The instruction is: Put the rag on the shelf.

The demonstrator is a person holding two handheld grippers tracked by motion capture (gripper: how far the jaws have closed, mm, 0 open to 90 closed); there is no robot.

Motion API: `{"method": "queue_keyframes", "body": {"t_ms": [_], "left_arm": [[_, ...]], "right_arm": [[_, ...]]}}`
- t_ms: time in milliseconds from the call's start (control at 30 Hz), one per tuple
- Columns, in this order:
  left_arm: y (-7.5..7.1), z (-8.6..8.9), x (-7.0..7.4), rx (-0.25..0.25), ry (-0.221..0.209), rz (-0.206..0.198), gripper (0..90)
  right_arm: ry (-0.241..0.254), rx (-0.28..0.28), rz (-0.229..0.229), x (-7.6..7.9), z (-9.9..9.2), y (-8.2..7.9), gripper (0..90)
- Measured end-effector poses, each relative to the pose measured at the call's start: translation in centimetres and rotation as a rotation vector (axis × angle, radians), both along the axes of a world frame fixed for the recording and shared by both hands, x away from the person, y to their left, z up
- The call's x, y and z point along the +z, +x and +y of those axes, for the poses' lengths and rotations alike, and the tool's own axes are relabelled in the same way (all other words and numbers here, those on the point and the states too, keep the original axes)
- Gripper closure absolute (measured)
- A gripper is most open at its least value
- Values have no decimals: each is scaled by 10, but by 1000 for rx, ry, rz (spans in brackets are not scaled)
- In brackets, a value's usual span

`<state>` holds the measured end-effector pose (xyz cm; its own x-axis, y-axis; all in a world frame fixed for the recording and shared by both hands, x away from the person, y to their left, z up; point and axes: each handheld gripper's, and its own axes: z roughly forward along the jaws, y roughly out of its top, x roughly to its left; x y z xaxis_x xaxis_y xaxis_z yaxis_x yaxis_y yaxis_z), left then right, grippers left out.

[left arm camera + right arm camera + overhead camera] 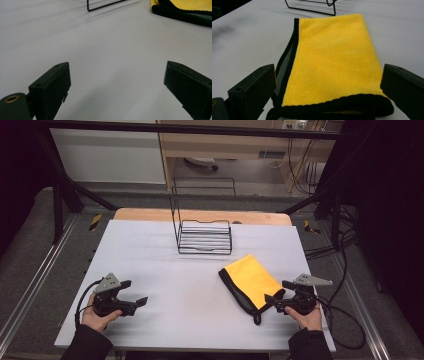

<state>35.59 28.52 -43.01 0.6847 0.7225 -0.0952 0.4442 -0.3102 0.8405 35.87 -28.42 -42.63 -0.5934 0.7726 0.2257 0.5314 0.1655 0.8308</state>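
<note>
Both hands rest low at the near edge, the left gripper (134, 294) spread wide over bare table (185, 285), the right gripper (276, 293) spread around the near end of the folded yellow cloth (250, 281), whose long axis runs near-right to far-left toward the wire rack (204, 237).

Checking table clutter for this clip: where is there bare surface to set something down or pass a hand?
Bare: the wide middle between the left gripper and the yellow cloth, and the far-left stretch beside the wire rack. Crowded: the right side, where the right gripper sits open at the cloth's near edge.
</note>
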Motion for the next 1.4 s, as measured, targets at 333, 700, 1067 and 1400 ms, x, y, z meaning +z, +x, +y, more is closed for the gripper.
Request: {"method": "queue_keyframes", "body": {"t_ms": [333, 700, 1067, 1400], "left_arm": [[0, 0, 0, -6, 12, -4, 73], [0, 3, 3, 11, 3, -14, 72], [-1, 5, 4, 26, 2, -19, 73], [-1, 4, 4, 25, 14, -21, 74]], "right_arm": [[-28, -6, -5, 3, 3, -1, 14], [-76, 9, -15, 9, 22, -2, 52], [-150, 75, 5, 13, 60, -3, 200], [-258, 118, 41, 0, 87, -2, 389]]}}
